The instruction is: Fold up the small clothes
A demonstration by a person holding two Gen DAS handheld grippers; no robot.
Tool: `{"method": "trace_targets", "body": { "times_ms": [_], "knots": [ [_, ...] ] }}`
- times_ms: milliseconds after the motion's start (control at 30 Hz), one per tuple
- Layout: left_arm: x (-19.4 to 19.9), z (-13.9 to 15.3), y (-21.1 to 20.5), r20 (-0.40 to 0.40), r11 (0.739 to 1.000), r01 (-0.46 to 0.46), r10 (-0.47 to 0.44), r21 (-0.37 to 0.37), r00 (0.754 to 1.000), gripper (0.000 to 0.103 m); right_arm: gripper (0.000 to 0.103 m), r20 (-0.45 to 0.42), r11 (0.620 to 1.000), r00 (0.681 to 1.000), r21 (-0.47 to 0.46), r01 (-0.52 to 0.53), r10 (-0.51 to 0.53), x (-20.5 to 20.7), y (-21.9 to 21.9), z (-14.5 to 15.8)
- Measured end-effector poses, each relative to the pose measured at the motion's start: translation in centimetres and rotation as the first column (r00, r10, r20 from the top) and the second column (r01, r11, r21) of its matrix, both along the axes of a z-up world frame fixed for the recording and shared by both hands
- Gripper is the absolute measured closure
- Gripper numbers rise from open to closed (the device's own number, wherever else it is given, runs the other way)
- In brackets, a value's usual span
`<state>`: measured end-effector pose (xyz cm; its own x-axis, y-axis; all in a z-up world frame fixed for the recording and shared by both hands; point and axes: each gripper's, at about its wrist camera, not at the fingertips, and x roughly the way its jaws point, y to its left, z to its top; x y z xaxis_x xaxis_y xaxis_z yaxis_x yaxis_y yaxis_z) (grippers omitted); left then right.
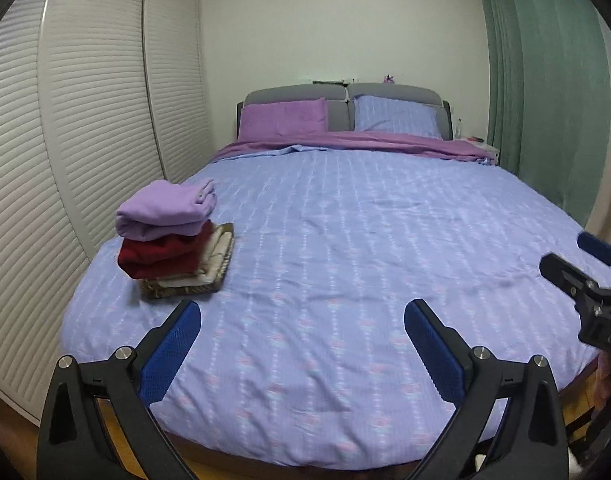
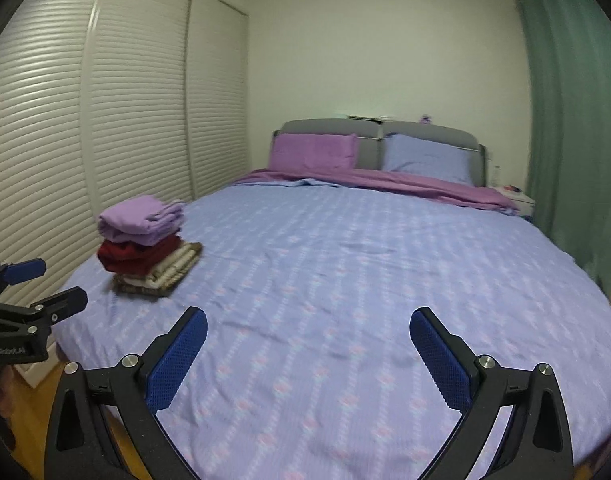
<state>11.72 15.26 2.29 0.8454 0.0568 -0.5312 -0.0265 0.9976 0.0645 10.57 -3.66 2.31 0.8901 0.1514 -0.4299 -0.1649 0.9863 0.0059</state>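
Observation:
A stack of folded clothes sits on the left part of the bed: a lilac piece on top, a dark red piece under it, beige and patterned pieces at the bottom. The stack also shows in the right wrist view. My left gripper is open and empty above the bed's near edge. My right gripper is open and empty, also over the near part of the bed. Each gripper shows at the other view's edge: the right one and the left one.
White louvred wardrobe doors run along the left. Green curtains hang on the right. A purple pillow, a blue pillow and a grey headboard stand at the far end. A small nightstand sits by the curtain.

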Motion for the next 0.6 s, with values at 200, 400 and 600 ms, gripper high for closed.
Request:
{"method": "trace_targets", "body": {
  "times_ms": [200, 400, 600],
  "knots": [
    [-2.1, -0.1, -3.2, 0.0, 0.997, 0.03, -0.03, -0.072, 1.0, 0.0, 0.001, 0.0, 0.998, 0.998, 0.001, 0.062, -0.062, -3.7, -3.8, 0.5],
    [-3.3, 0.0, -5.5, -0.01, 0.995, 0.057, -0.058, -0.078, 0.998, 0.0, 0.001, 0.02, 0.994, 0.994, -0.007, 0.112, -0.112, -6.5, -5.9, 0.9],
    [-4.9, 1.0, -6.9, 0.033, 0.998, 0.058, -0.057, -0.04, 0.998, 0.0, 0.001, 0.037, 0.992, 0.991, 0.0, 0.126, -0.126, -7.8, -6.9, 1.3]
  ]
}}
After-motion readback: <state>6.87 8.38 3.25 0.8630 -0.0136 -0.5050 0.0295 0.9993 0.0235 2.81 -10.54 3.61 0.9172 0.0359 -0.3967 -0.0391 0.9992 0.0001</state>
